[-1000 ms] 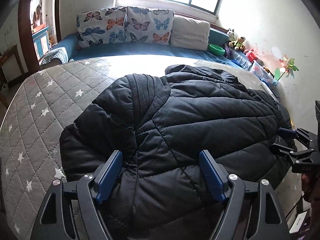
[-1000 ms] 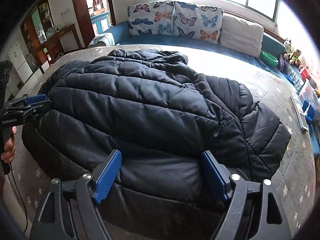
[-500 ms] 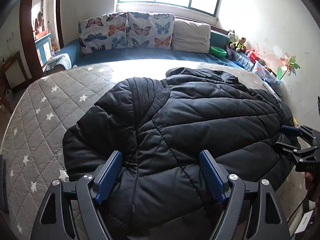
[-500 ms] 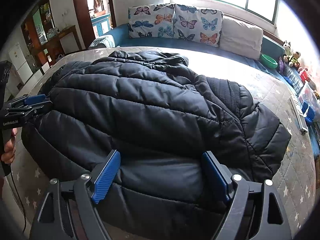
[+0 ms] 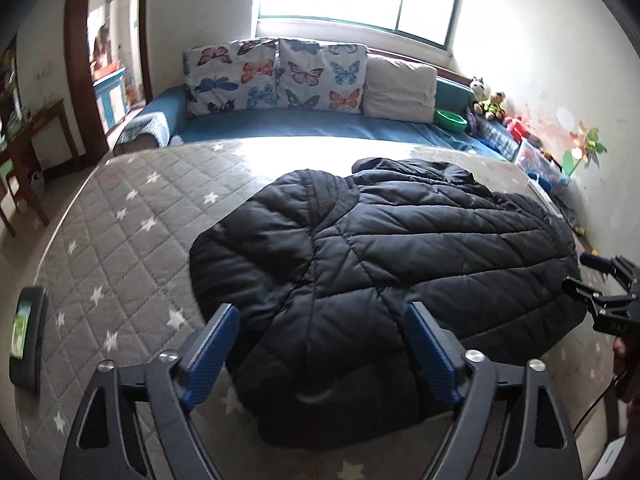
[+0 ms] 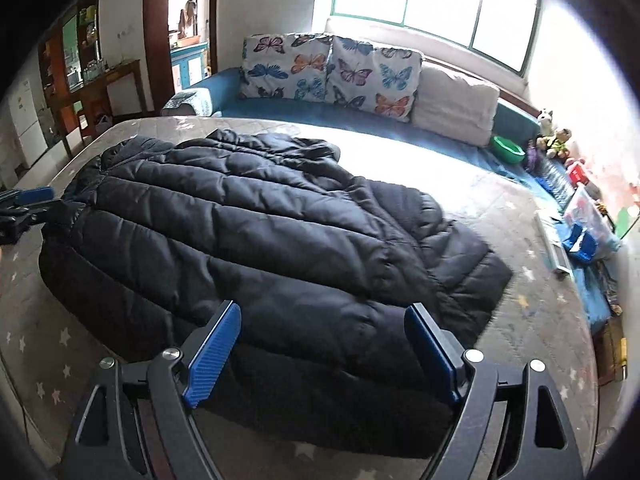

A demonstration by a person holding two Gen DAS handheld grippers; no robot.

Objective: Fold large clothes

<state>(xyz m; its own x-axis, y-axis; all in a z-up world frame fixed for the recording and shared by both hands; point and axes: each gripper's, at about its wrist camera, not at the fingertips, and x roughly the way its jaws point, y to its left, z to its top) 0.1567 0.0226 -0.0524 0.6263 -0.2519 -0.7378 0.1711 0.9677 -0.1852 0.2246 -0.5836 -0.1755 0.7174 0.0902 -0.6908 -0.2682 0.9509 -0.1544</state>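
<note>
A black quilted puffer jacket (image 5: 400, 248) lies folded lengthwise on a grey star-patterned mattress (image 5: 132, 232). My left gripper (image 5: 320, 312) hovers above the jacket's near end; its jaws are opening and the blue pads touch nothing, the jacket lying below them. In the right wrist view the jacket (image 6: 260, 232) stretches away to the left, and my right gripper (image 6: 323, 310) stands open over its near edge, clear of the cloth. Each gripper shows in the other's view: the right gripper (image 5: 600, 280) at the jacket's right end, the left gripper (image 6: 28, 204) at the left edge.
A dark phone-like device (image 5: 26, 336) lies at the mattress's left edge. Butterfly pillows (image 5: 276, 76) and a beige cushion (image 5: 400, 88) line a blue bench behind. Toys, a green bowl (image 5: 451, 118) and boxes crowd the right wall. A blue holder (image 6: 580, 240) sits at the mattress's right side.
Both grippers have drawn back and risen from the jacket, which now looks smaller and farther. The left jaws stand a little wider. The dark device has come into view on the left.
</note>
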